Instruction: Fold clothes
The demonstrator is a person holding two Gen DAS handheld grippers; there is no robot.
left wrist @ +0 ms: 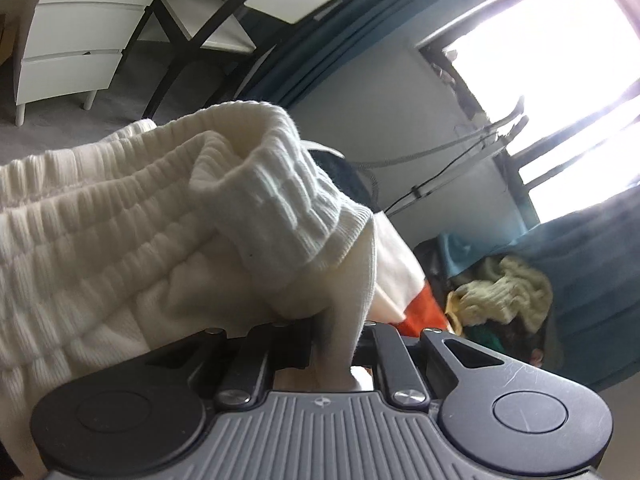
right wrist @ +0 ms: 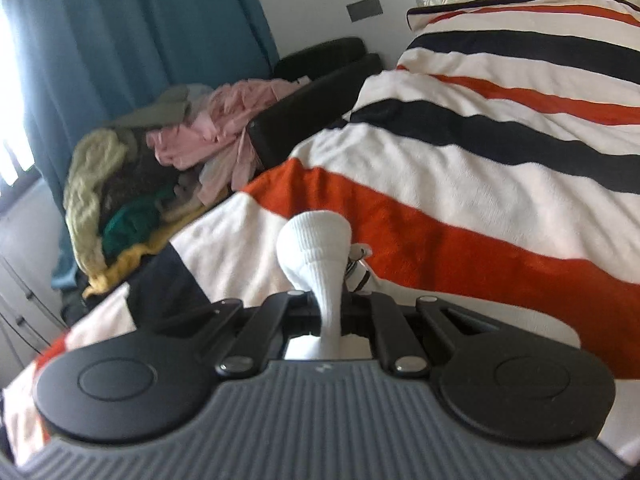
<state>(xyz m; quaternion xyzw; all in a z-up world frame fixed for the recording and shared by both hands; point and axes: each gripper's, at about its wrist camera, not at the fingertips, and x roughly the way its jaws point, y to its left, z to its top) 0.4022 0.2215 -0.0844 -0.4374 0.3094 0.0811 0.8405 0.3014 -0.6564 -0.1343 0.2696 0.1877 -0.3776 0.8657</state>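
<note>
Here, left gripper (left wrist: pixel 340 332) clamped on cream ribbed garment (left wrist: pixel 140 216), bunched left. Right gripper (right wrist: pixel 330 304) clamped on white ribbed cuff (right wrist: pixel 316 240) above striped bed (right wrist: pixel 480 160). Clothes pile (right wrist: pixel 152 168) far left.

Garment (left wrist: pixel 132 216): cream-white, ribbed knit. Sock (right wrist: pixel 318 248): white, ribbed. Bedspread (right wrist: pixel 480 168): white ground, broad orange-red and navy-black stripes. Pillow (right wrist: pixel 532 36): same stripe pattern. Curtain (right wrist: pixel 132 28): teal blue. Clothes pile (right wrist: pixel 160 168): pale yellow-green knit, pink, green, mustard, olive, dark brown. Drawer unit (left wrist: pixel 80 32): white fronts. Left claw (left wrist: pixel 340 332), right claw (right wrist: pixel 330 312): black arms, grey ridged body.
</note>
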